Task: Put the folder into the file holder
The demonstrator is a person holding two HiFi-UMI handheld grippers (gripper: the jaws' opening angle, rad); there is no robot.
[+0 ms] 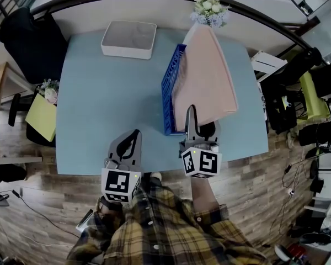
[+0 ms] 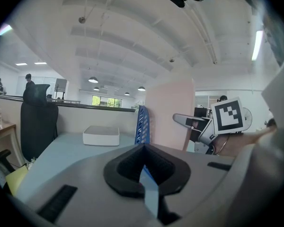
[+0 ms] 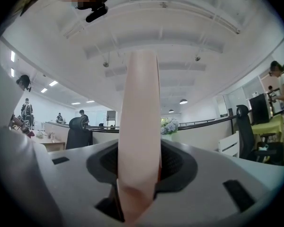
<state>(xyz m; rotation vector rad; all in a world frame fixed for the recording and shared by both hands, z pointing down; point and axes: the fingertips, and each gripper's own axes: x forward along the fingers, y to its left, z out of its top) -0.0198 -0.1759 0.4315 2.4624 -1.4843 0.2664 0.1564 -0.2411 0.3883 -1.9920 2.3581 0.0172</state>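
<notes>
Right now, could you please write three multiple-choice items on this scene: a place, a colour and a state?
1. Where is the white box relative to the file holder?
A. Inside it
B. Left of it in the head view
C. On top of it
2. What colour is the file holder?
A. Blue
B. Red
C. Black
3. What is the right gripper doing?
A. Standing open, empty
B. Gripping the white box
C. Gripping the pink folder
Answers: 1 B, it sits apart, to the left. 2 A, its mesh wall is blue. 3 C, the folder is clamped between its jaws.
</notes>
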